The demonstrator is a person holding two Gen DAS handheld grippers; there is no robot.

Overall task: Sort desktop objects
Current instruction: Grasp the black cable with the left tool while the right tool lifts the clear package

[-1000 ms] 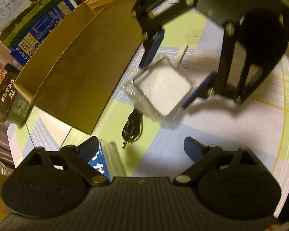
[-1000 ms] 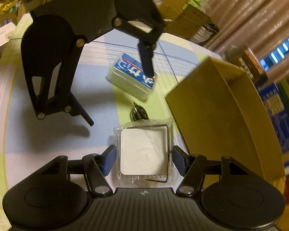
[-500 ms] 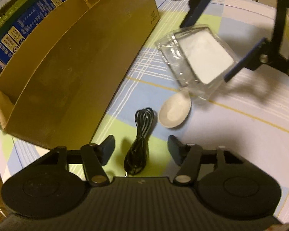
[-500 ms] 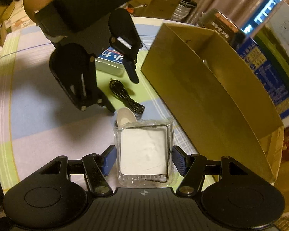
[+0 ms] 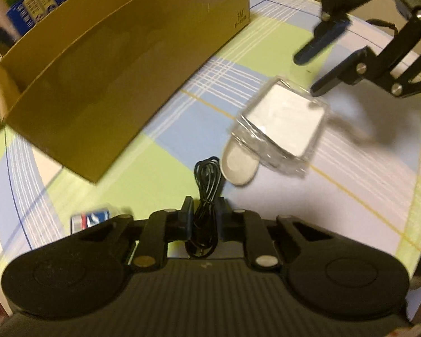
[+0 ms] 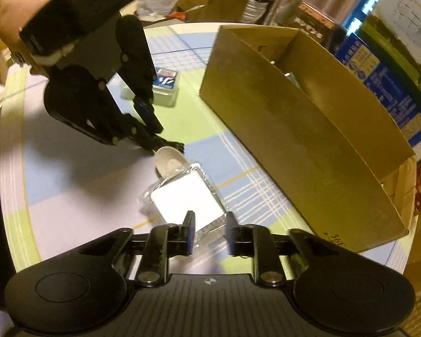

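2 grippers busy. My left gripper (image 5: 205,219) jaws clamped on black cable (image 5: 207,179), near bench (image 5: 350,219) centre, ready for cardboard box (image 6: 308,129) far right. Right gripper (image 6: 209,231) jaws closing around clear packet (image 6: 186,196), packet overlapping spoon (image 6: 168,161).

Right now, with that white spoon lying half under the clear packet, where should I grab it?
Take the spoon by its exposed bowl end, coming from above on the cable side. Its handle is hidden under the clear packet, so only the bowl's rim is free to pinch.
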